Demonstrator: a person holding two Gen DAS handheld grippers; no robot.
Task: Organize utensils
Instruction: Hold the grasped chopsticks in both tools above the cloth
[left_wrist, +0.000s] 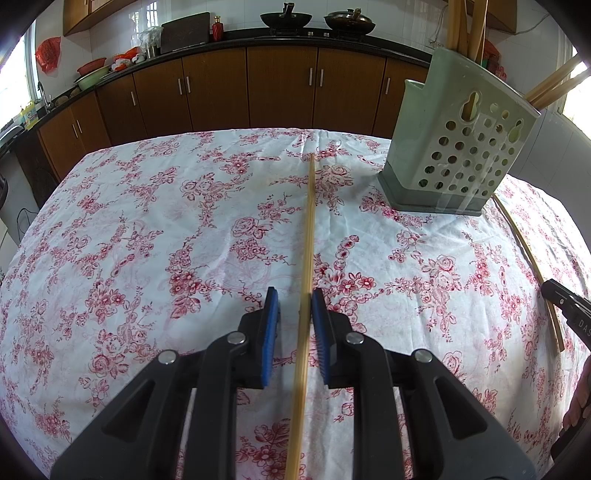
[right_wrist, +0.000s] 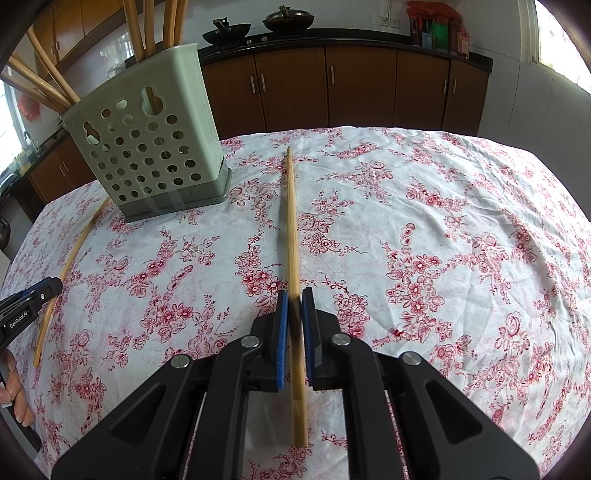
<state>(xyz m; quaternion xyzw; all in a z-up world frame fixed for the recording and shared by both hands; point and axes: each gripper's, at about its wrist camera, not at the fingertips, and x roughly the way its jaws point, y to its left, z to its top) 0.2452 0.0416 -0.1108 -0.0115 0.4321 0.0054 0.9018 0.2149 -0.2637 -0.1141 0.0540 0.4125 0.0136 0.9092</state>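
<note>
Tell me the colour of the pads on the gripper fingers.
Blue pads on black fingers, clearest in the right wrist view.

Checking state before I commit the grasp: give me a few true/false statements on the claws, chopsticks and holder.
1. The holder stands upright on the tablecloth. True.
2. The holder is empty. False: stored chopsticks stick out of it.
3. The left chopstick lies between the left claw fingers, with a gap showing. True.
4. The right claw grips a spoon. False: its pads close on the right chopstick.
</note>
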